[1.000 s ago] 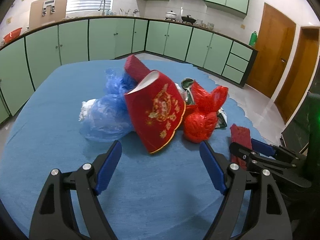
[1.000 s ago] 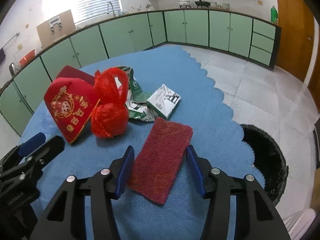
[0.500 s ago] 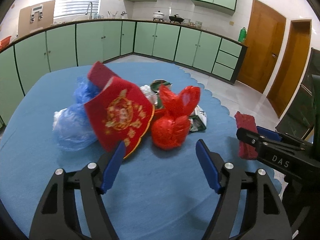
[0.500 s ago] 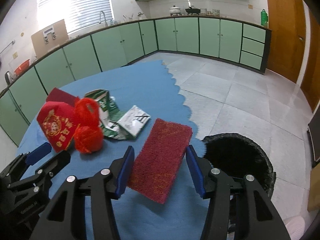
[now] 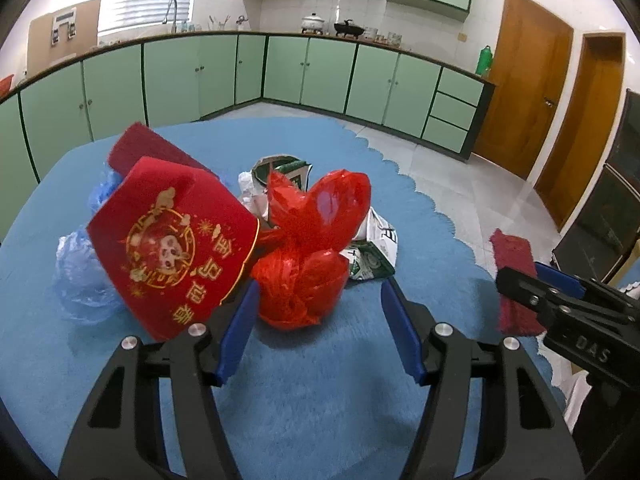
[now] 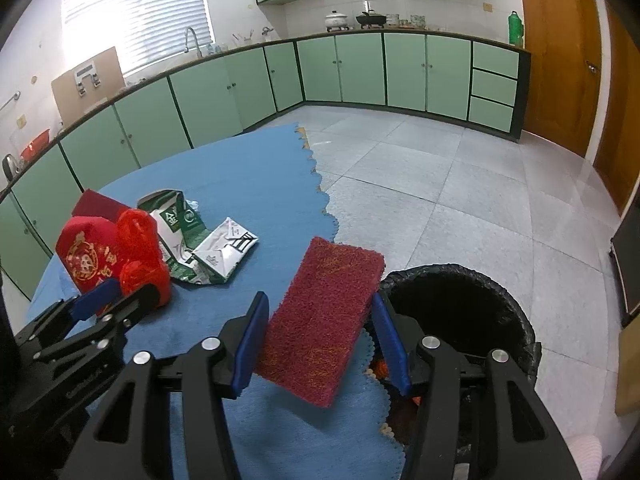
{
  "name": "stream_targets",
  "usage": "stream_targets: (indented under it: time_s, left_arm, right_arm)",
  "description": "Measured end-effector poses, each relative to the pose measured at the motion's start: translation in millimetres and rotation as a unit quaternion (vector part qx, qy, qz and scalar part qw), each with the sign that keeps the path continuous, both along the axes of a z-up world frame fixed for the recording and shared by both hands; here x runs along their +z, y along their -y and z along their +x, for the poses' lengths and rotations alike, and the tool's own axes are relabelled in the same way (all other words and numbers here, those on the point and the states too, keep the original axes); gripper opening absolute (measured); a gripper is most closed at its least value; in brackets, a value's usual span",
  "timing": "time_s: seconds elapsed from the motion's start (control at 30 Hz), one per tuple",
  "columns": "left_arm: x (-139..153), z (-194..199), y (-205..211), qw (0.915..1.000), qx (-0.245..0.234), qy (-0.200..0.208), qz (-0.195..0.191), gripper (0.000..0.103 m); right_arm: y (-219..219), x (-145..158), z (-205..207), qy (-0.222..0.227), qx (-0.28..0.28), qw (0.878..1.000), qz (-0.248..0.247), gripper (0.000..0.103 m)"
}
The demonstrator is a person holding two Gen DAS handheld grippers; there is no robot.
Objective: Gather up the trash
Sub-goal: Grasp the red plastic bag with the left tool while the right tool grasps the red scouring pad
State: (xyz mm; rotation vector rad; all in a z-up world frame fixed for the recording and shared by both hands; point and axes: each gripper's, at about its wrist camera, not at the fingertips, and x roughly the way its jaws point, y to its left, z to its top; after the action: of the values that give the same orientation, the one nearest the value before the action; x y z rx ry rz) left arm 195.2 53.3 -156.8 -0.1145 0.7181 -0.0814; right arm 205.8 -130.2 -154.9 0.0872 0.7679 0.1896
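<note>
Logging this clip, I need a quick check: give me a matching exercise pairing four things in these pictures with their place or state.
Things:
1. red pad
2. bin
3. red bag
4. left claw

Places or states:
A. on the floor beside the blue cloth
B. open, holding nothing
C. held in the right claw
D. knotted, lying on the blue cloth

Pairs: 1-C, 2-A, 3-D, 4-B
</note>
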Motion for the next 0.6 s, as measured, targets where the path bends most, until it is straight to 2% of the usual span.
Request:
stream_targets:
  time_s: [0.13,0.2,0.27,0.3,0.47,0.6]
  left_arm:
    - [-1,8,-1,0.9999,0.007,-0.012,0.003,0.060]
    - [-3,12,-2,0.9997,0.012,-0.020,-0.001,0.056]
    - [-4,14,-3,0.9996,0.016,-0.023,-0.007,0.046]
    - [-4,15,-4,0.9995,0.017,-0.024,-0.011,0.046]
    - [0,13,-6,0.9996,0.019,-0.016,-0.012,0.039]
    - [6,8,-5,0.9997,0.013,-0.006,-0.018,0.037]
  right_arm:
    - [2,0,1,0.000,0.000,1.000,0.003,0.053]
    - [3,0,1,-0.001,-0.001,1.000,0.004,0.053]
    - [3,-1,0,-0.001,-0.002,1.000,0.004,0.053]
    - [4,-1,1,-0.001,-0.003,1.000,0.004,0.053]
    - [4,2,0,0.002,-0.003,1.000,0.004,0.053]
    - [2,7,-4,0.011,-0.001,1.000,-0.002,0.053]
